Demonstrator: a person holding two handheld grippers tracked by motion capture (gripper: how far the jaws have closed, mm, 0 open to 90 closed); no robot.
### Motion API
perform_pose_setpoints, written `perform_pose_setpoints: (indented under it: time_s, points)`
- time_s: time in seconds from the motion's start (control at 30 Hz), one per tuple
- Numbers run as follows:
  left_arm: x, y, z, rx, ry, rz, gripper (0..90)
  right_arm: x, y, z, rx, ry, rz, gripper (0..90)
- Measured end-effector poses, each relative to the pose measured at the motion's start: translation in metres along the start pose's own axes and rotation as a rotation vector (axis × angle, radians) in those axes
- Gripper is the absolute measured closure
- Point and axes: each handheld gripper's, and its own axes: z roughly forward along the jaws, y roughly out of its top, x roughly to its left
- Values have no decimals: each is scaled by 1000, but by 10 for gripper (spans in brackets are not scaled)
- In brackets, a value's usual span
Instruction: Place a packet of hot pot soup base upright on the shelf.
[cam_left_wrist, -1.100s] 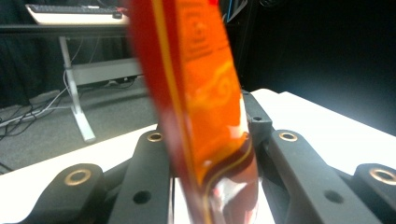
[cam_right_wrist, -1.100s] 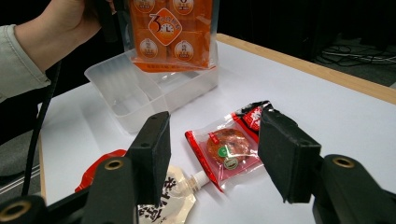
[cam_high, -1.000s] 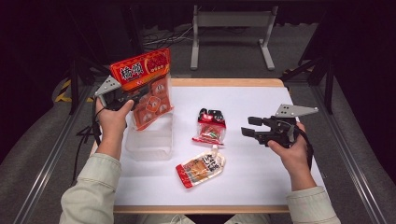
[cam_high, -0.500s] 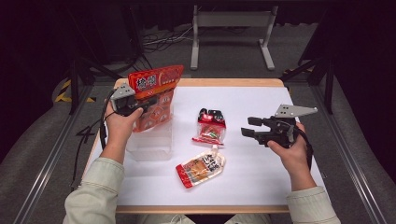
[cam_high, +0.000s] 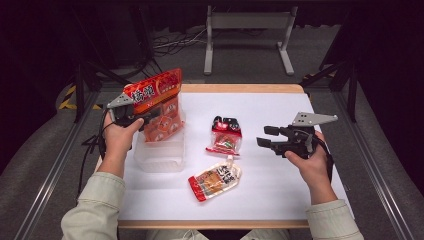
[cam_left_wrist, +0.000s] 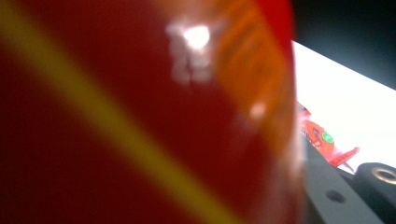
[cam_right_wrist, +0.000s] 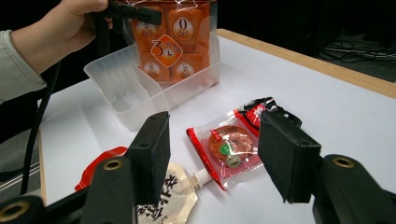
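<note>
- At the left edge of the white-topped desk (cam_high: 280, 120), the left claw (cam_high: 142, 117) is clamped on a large red-and-orange printed snack bag (cam_high: 160, 107), gripping it by its left side, partway down.
- That bag hangs upright from the left claw, its lower end inside the clear plastic rectangular bin (cam_high: 160, 155) that stands just beneath; its red top band rises above the claw.
- Seen from the left gripper view, the bag's glossy red surface (cam_left_wrist: 140, 112) sits right against the lens, blurred, with a yellow stripe running across it.
- From the right gripper view, the bag's orange lower panel (cam_right_wrist: 170, 44) shows through the bin's clear wall (cam_right_wrist: 116, 88), with the left hand (cam_right_wrist: 65, 23) beside it.
- On the right side of the desk, the right claw (cam_high: 267, 137) stands open with nothing between its pads, pointing left towards the middle of the desk and well apart from the bag.
- A small clear packet with red edges and a black top (cam_high: 225, 136) lies flat near the middle of the desk, between the bin and the right claw.
- A spouted pouch with a red end and a pale printed body (cam_high: 216, 179) lies nearer the person, just below the small packet.
</note>
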Motion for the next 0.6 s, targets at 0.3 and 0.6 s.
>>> perform_pose_setpoints:
  time_s: [0.3, 0.6]
  points:
    - [0, 0, 0, -3, 3, 6, 700, 0, 0, 1, 4, -3, -2, 447]
    - [4, -6, 1, 16, 65, -71, 253, -2, -2, 4, 14, -6, 6, 446]
